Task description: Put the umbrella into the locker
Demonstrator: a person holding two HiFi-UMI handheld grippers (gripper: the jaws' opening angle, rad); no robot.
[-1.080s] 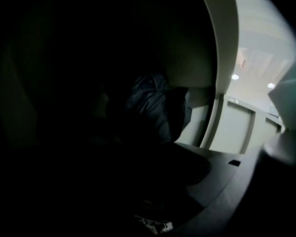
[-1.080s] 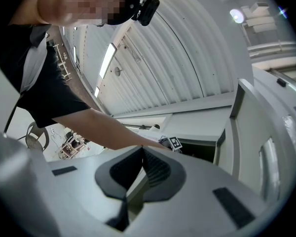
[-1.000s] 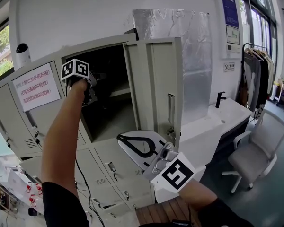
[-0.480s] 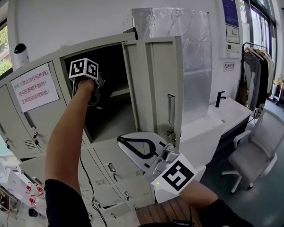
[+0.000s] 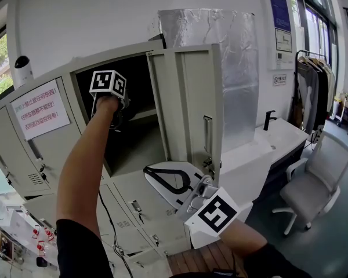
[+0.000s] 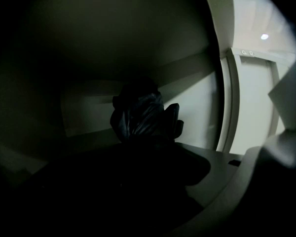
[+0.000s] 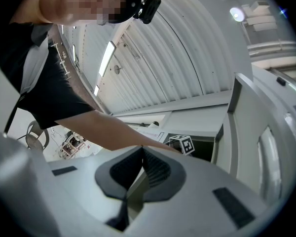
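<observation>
So the grey sheet-metal locker [image 5: 139, 146] is sitting wide open, boxy and dark inside, with its flat door [image 5: 188, 103] swinging out to the right, a slim upright handle showing on its face. Behind the door a crinkly, shiny foil-looking sheet [image 5: 238, 68] is hanging on the white wall. A paper sign [image 5: 40, 109] with red print is sticking to the closed locker door on the left.

The left tongs [image 5: 119, 119] are reaching up into the mouth of the open compartment, marker cube on top. Their own camera is looking into the gloom, and the umbrella [image 6: 144, 115] is showing there as a black, bunched, wrinkly fabric bundle poking up right out of the tongs. It's super dark, but they're looking clamped on it, so the umbrella is sitting just inside the locker, off its floor as far as I can tell.

The right tongs [image 7: 141, 152], smooth white plastic with ribbed black pads, are hanging low in front of the lower lockers, pads pressing together with nothing between them.
</observation>
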